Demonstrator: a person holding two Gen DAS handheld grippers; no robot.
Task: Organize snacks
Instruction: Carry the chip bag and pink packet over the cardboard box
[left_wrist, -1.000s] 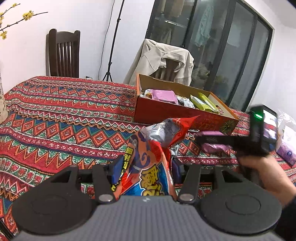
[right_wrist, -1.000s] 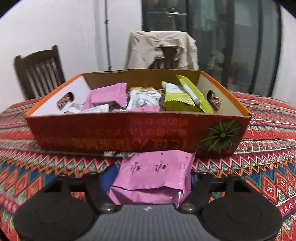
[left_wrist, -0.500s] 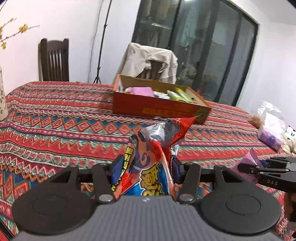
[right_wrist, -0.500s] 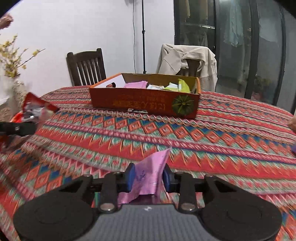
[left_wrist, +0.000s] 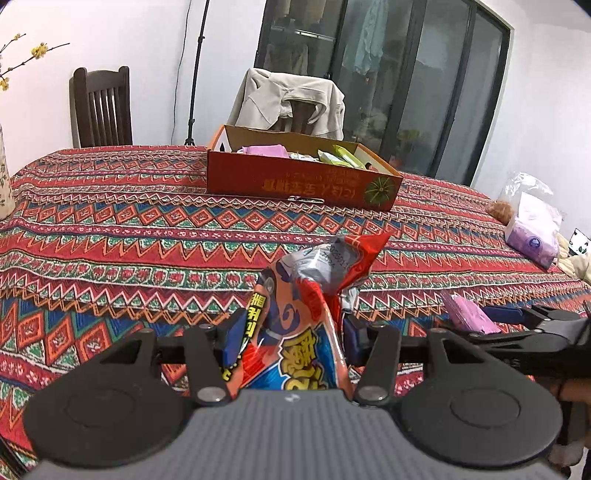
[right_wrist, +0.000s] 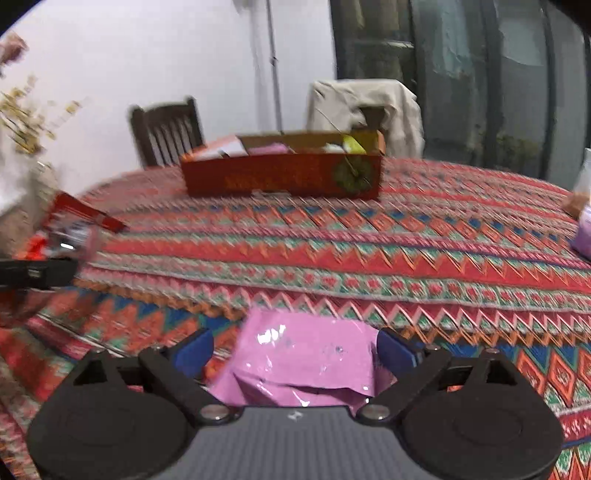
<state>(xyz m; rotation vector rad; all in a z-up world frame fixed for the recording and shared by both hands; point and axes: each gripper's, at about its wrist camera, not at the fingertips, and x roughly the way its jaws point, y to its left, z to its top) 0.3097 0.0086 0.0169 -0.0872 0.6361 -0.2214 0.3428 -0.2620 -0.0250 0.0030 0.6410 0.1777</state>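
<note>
The left tool (left_wrist: 291, 338) is clenched on a red and blue snack bag (left_wrist: 295, 332) above the counter (left_wrist: 110, 229). The right tool (right_wrist: 295, 354) is opening, a pink packet (right_wrist: 303, 354) lying loose between its fingers, well short of the box (right_wrist: 284, 173).

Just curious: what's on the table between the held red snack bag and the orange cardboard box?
Only bare patterned tablecloth, seen in the left wrist view.
</note>
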